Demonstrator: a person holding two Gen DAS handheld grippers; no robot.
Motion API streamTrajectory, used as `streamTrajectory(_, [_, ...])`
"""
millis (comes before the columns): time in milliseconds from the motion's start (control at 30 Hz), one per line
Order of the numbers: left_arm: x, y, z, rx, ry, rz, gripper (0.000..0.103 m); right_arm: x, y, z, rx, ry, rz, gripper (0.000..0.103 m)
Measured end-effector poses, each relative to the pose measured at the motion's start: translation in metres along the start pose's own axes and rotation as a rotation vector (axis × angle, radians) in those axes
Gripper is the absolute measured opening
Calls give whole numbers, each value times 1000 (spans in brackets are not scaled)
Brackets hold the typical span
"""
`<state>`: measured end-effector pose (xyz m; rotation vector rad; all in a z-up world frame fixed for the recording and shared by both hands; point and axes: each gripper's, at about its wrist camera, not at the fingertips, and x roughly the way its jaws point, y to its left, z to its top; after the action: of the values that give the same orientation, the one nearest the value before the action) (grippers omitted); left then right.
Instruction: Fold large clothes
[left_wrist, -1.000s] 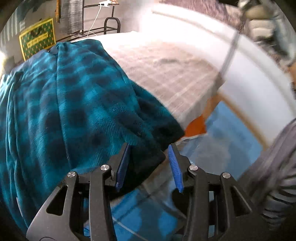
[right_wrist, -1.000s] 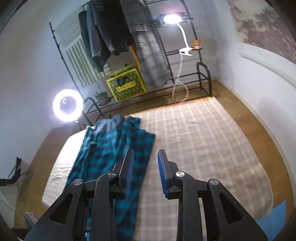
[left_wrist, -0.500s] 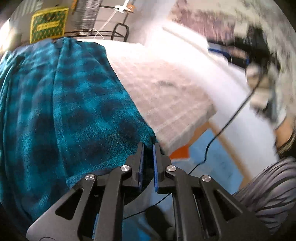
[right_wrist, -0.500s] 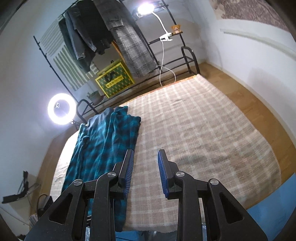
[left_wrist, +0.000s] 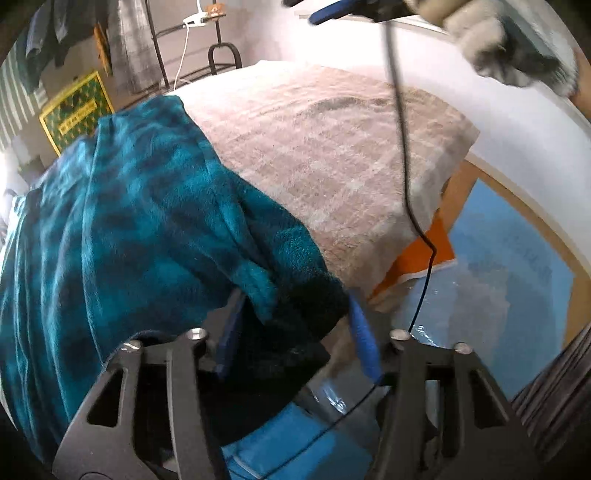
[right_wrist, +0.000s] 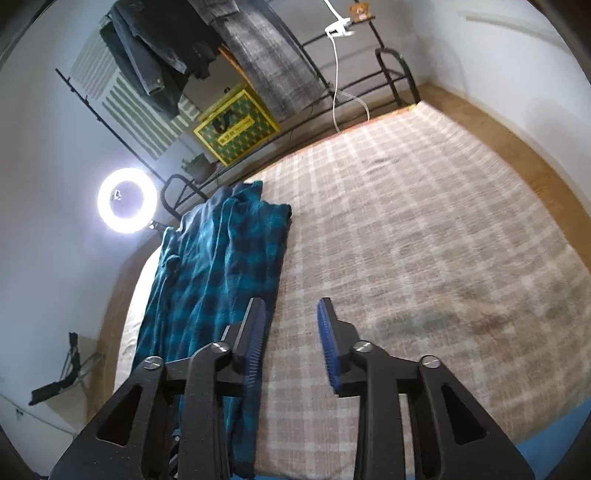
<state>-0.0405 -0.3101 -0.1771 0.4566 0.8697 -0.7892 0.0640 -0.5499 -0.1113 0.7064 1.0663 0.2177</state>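
Half a second ago the jaws of the left gripper (left_wrist: 295, 332) were clenched at the corner of the teal and black checked fleece garment (left_wrist: 140, 229); now they are opening, and the dark hem of the garment lies between them. It seems that the pads no longer press it, but the picture is blurred there. The right gripper (right_wrist: 291, 332) has come lower toward the bed, and its jaws are opening with nothing between them.

The garment lies lengthwise along the left side of the beige checked bedspread (right_wrist: 424, 240), and its near corner hangs over the foot edge of the bed. Beyond the far edge of the bedspread stand a black metal clothes rack (right_wrist: 369, 81) with dark clothes hanging, and a yellow and green box (right_wrist: 236, 129). A lit ring lamp (right_wrist: 127, 205) glows left of the garment.
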Motion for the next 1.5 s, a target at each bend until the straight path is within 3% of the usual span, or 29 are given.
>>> streamTrajectory(67, [-1, 10, 2, -39, -11, -21, 22, 12, 2, 8, 4, 17, 8, 35])
streamTrajectory(200, [-10, 56, 6, -272, -2, -223, 15, 47, 15, 36, 2, 45, 6, 43])
streamTrajectory(367, [-45, 89, 5, -455, -85, -324, 13, 107, 36, 53, -10, 106, -21, 50])
streamTrajectory(633, [-76, 115, -4, -540, -161, -333, 12, 199, 43, 51, 0, 197, -105, 50])
streamTrajectory(800, [-80, 121, -7, -553, -174, -333, 11, 222, 46, 52, 56, 200, -17, 49])
streamTrajectory(867, [-79, 126, -9, -563, -173, -338, 11, 230, 52, 51, 43, 212, -28, 42])
streamTrajectory(933, [-77, 131, -12, -580, -171, -339, 11, 238, 56, 50, 44, 231, -79, 9])
streamTrajectory(1167, [-78, 141, -27, -659, -176, -360, 11, 210, 81, 66, -12, 157, -137, 6])
streamTrajectory(1333, [-83, 152, -44, -719, -181, -362, 10, 199, 128, 72, -128, 120, -215, 5])
streamTrajectory(1500, [-88, 165, -61, -788, -180, -360, 10, 211, 177, 67, -231, 109, -218, 5])
